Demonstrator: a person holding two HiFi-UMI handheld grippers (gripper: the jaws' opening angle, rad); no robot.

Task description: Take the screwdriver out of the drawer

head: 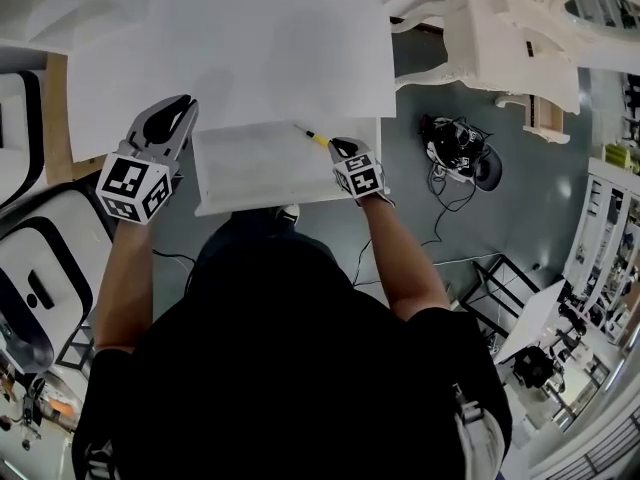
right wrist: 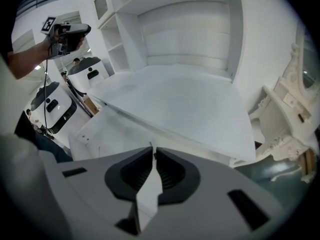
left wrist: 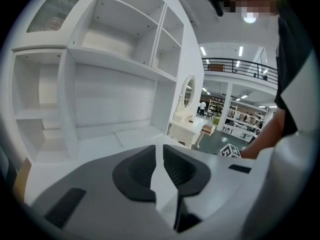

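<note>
The white drawer (head: 255,168) stands pulled out from under the white desk top (head: 250,58). A screwdriver (head: 315,138) with a yellow handle lies at the drawer's back right corner, its thin shaft pointing up-left. My right gripper (head: 340,149) points steeply down with its tips at the handle's near end. In the right gripper view its jaws (right wrist: 153,150) show a narrow gap over the drawer (right wrist: 107,129), and the screwdriver is hidden behind them. My left gripper (head: 180,103) hovers left of the drawer, empty, jaws (left wrist: 159,147) slightly apart.
A white shelf unit (left wrist: 125,44) rises behind the desk. An ornate white vanity table (head: 520,28) stands at the upper right. Cables and a black device (head: 455,148) lie on the grey floor. White and black appliances (head: 30,268) stand at the left.
</note>
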